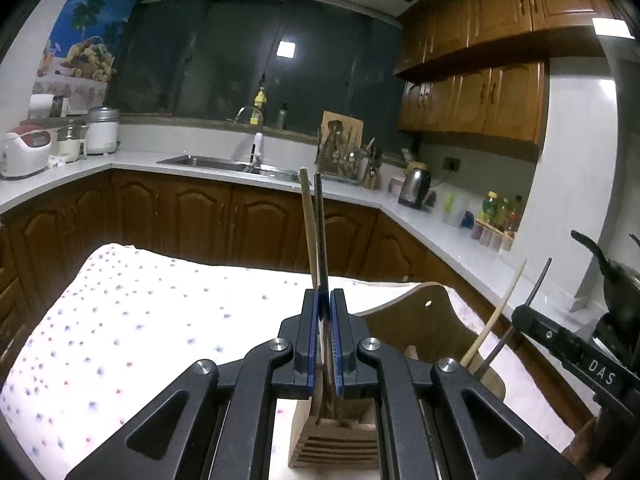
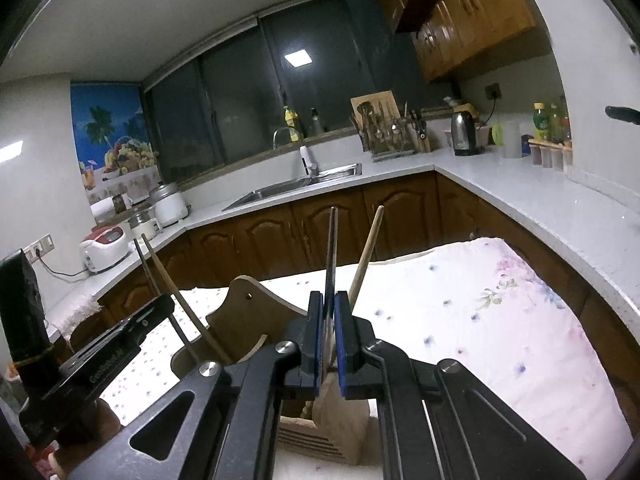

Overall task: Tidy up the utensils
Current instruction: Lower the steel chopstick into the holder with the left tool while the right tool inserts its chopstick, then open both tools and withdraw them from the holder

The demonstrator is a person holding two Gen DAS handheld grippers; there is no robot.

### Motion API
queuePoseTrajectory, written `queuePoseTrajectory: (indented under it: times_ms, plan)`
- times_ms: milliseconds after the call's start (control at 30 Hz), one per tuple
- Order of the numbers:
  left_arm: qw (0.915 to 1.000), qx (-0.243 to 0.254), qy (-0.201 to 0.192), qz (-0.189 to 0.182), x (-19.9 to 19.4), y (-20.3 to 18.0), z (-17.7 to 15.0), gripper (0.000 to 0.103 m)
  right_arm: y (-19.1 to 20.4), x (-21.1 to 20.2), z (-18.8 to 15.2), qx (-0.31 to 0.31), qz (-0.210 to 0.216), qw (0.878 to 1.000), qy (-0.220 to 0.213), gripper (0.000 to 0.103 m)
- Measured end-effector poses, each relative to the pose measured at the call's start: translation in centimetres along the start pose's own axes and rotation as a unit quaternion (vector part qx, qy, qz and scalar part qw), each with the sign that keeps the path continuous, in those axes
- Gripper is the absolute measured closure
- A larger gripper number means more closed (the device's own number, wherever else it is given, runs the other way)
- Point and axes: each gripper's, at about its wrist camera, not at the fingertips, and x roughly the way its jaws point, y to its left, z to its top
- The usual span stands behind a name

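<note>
Closely, left hand-held gripper (image 1: 325,300) pinching slender sticks (image 1: 318,232), slatted wooden holder (image 1: 334,446) below

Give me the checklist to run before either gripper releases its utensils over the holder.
1. Left gripper shut on its utensil pair: ok.
2. Right gripper shut on the dark handle: ok.
3. Splayed wooden handle caught between the right fingers: cannot tell; it leans off to the right.
4. Wooden holder lies below the left fingers: ok.
5. Utensils' lower ends seated in the holder: cannot tell, hidden by the fingers.
</note>
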Motion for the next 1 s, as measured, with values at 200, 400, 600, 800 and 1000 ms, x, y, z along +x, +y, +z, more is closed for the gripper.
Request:
queuePoseTrajectory:
  times_ms: [200, 400, 600, 800, 1000]
  plan:
    - [0.9999, 0.000, 0.014, -0.006, 0.7, 0.6, 1.3, 0.098, -0.2, 0.3, 0.3, 0.004, 0.001, 1.000, 0.012, 0.097]
    - [0.9996, 0.000, 0.026, -0.008, 0.4, 1.1, 2.3, 0.096, -0.4, 0.3, 0.4, 0.014, 0.002, 1.000, 0.026, 0.085]
    - [0.9999, -0.005, 0.002, -0.009, -2.6, 1.6, 2.9, 0.066, -0.6, -2.5, 0.5, 0.022, 0.006, 1.000, 0.005, 0.054]
    - [0.9999, -0.012, -0.001, 0.000, -6.4, 2.4, 1.5, 0.030, -1.3, -5.6, 0.1, 0.045, 0.018, 0.999, -0.003, 0.020]
    - [0.9997, -0.009, 0.020, 0.006, -10.5, 2.9, -0.6, 0.024, -2.0, -9.4, -1.3, 0.061, 0.022, 0.998, -0.002, 0.016]
